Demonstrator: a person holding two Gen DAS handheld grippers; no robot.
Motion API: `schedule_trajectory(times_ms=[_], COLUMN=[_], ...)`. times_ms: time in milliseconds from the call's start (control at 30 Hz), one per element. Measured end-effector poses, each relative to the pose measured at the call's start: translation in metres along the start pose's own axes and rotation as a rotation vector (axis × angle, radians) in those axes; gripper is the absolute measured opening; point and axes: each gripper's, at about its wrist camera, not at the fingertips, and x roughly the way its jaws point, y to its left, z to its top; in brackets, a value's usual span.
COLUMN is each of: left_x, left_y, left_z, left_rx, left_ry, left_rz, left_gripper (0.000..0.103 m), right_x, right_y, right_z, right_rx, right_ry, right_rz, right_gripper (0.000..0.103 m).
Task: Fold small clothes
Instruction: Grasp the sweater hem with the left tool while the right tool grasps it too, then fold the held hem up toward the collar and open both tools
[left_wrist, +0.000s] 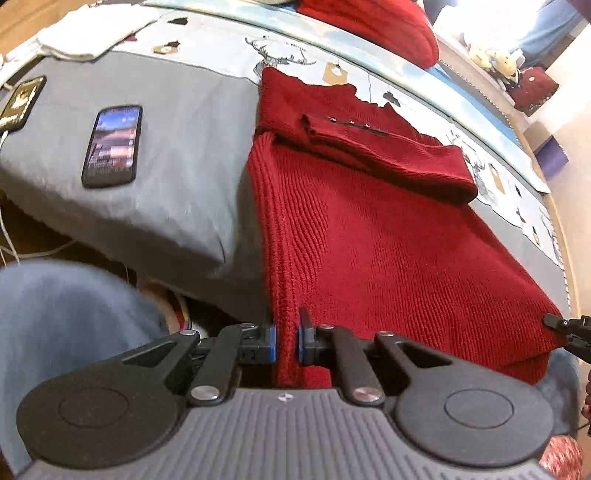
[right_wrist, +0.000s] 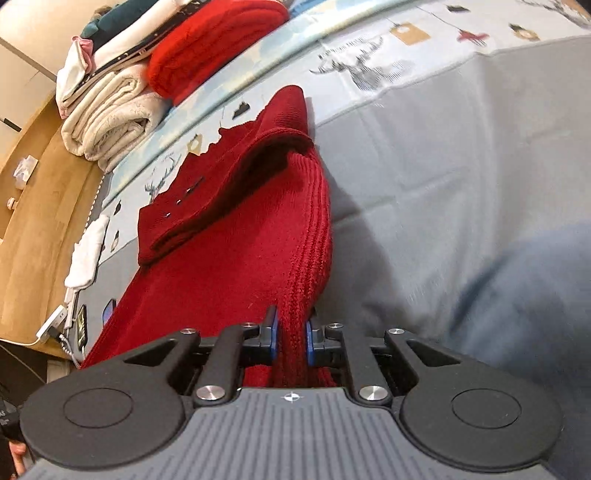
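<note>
On the grey bedspread lies the red knit sweater, its length running away from both grippers; left gripper and right gripper each pinch a near hem corner.

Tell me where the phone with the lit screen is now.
In the left wrist view, the phone lies flat on the grey bed cover, left of the red sweater.

Each wrist camera sat low at the bed's near edge, looking along its fingers toward the far edge. Both were close to the red sweater, which they shared from opposite corners.
</note>
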Motion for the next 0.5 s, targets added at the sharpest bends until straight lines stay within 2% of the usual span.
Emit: schedule_trajectory(times_ms=[100,233,367,500], left_x=[-0.004,0.002,0.014,0.045], left_y=[0.0,-0.003,-0.011,-0.022], left_z=[-0.006,0.021,0.075,0.158], left_rx=[-0.004,-0.02,-0.029,-0.053], left_ry=[0.01,0.007,-0.021,-0.063], left_rz=[-0.007,-0.02,-0.035,-0.033], left_gripper=[0.01,0.01,0.01,0.011], right_x=[-0.012,-0.007,0.01,0.037], right_y=[-0.008,-0.009,0.005,0.022], right_z=[-0.007,-0.001,0.034,0.102], right_rx=[0.046,0.113,0.149,0.187], right_ry=[0.016,0.035,0.043,0.036], right_rz=[0.003,0.002,0.028,0.053], right_gripper=[0.014,0.014,0.014,0.014])
